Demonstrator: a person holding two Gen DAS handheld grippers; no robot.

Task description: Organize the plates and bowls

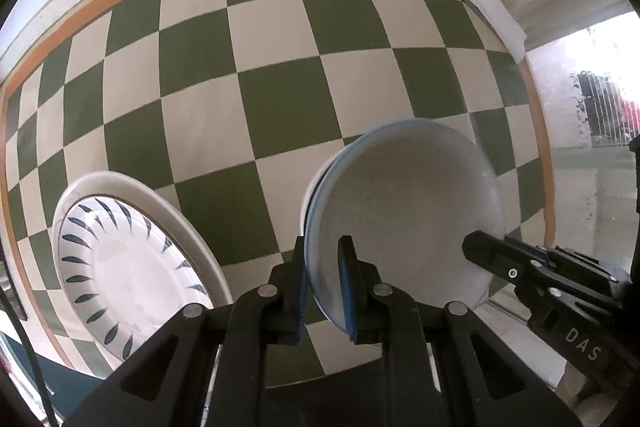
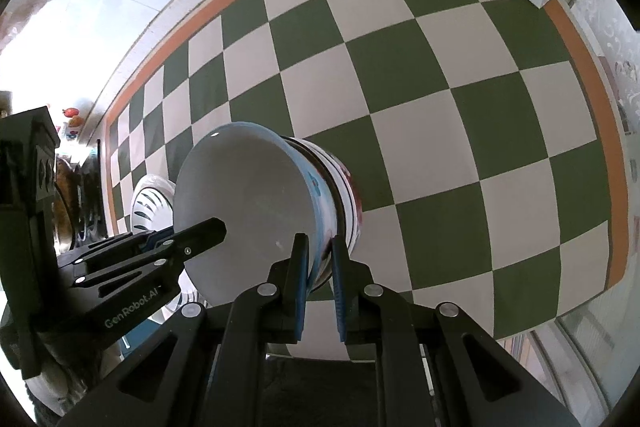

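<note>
Bowls (image 1: 404,211), stacked, hang above the checkered counter (image 1: 280,75), and both tools have them! Left hand-held gripper (image 1: 326,279) is clamped on the top bowl's blue rim at its seven o'clock edge. Right hand-held gripper (image 2: 320,279) is pinched onto the rim at about five o'clock in its own view, patterned lower bowl (image 2: 344,195) nested beneath. Over at eight o'clock in the left view, a leaf-patterned plate (image 1: 120,267) sits on the counter, well apart.

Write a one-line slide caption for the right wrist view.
Both grippers hold a blue-rimmed bowl over checkered cloth.
</note>
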